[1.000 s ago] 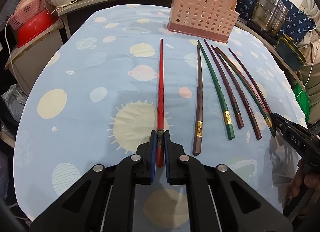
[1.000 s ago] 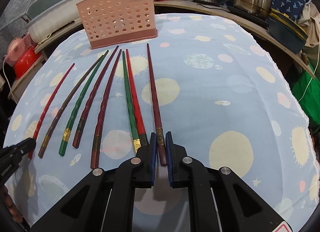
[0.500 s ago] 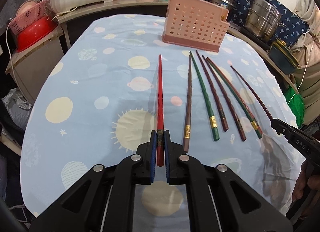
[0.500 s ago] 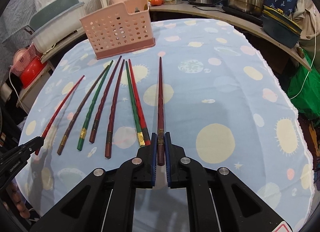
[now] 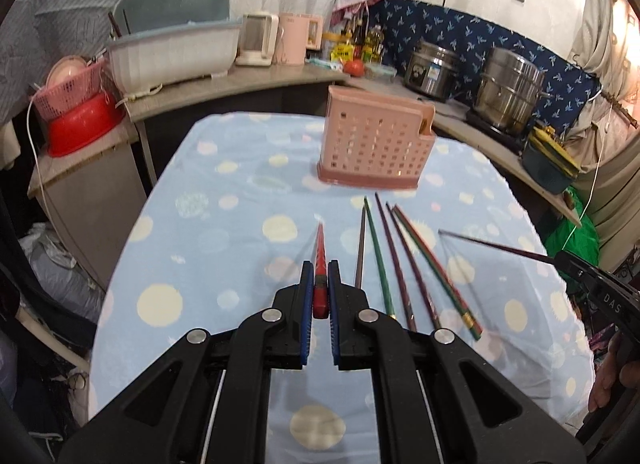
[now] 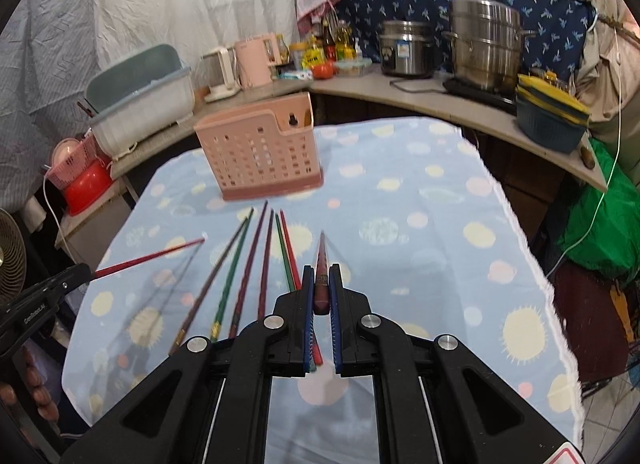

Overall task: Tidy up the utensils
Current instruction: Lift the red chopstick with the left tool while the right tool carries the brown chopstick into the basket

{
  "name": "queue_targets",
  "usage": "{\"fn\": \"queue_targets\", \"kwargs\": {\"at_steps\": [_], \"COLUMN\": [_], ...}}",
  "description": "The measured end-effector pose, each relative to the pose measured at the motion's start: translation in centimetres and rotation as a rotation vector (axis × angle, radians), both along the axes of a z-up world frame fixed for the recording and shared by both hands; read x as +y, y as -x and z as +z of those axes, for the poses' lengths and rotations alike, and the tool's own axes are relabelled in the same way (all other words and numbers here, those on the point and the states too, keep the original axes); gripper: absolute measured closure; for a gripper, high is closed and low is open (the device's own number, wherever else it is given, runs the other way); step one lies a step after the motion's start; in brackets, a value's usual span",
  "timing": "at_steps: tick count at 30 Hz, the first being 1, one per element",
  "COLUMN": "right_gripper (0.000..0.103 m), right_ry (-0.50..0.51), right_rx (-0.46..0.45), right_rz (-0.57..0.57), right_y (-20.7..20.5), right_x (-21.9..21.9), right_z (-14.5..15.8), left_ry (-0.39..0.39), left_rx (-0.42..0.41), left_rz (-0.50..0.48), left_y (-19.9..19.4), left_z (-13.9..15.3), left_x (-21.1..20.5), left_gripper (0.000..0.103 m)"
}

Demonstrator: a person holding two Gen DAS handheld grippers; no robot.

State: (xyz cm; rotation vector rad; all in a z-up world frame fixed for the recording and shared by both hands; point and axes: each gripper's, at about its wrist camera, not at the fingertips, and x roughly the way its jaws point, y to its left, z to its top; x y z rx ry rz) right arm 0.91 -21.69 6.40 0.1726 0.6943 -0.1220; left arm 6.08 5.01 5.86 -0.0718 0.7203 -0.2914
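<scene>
Since a second ago we have lifted both sticks off the table, and now their tips point up and away from the blue spotted cloth point(image 5: 224, 223).

On the left, our left gripper point(image 5: 319, 284) is closed tight on the thick end of the red chopstick point(image 5: 319, 252). It hangs in the air, aimed toward the pink utensil holder point(image 5: 376, 143) at the far end of the table.

In the middle, six chopsticks point(image 5: 400, 264) lie side by side on the cloth, near the holder but not touching it. We see brown, green, dark purple and red ones.

On the right, our right gripper point(image 6: 320, 288) is closed tight on the thick end of the dark red chopstick point(image 6: 321, 264). It is in the air too.

We think these sticks are light and stiff, and smooth enough to slip. A long stick held at one end can swing or twist, so the grip needs to stay firm. The thick end with the gold band looks like the best place to hold. The holder looks light, so a hard poke could tip it.
</scene>
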Motion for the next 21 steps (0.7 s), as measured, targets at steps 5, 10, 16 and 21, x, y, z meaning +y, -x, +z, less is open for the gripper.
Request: {"fn": "queue_targets", "kwargs": {"at_steps": [5,10,16,21], "right_gripper": [0.095,0.095,0.095,0.095], "right_ry": [0.006,0.006,-0.012,-0.001], "right_rx": [-0.047,-0.078,-0.112,-0.129], "right_rz": [0.016,0.025,0.050,0.068], "right_y": [-1.0,-2.1,-4.0,-6.0], "right_x": [-0.2,-0.5,-0.8,-0.7], "right_z": [2.6,4.3,6.6,8.2], "left_ry": [-0.020,-0.021,-0.026,-0.022], "left_rx": [-0.078,-0.135,-0.180,-0.214], "left_rz": [-0.011,-0.017,-0.028,-0.039], "left_y": [-1.3,-3.1,-5.4,-7.3], "left_z": [3.4,5.9,8.3,10.4], "left_x": [-0.8,-1.7,-2.9,-3.8], "left_gripper": [0.096,0.096,0.096,0.096]}}
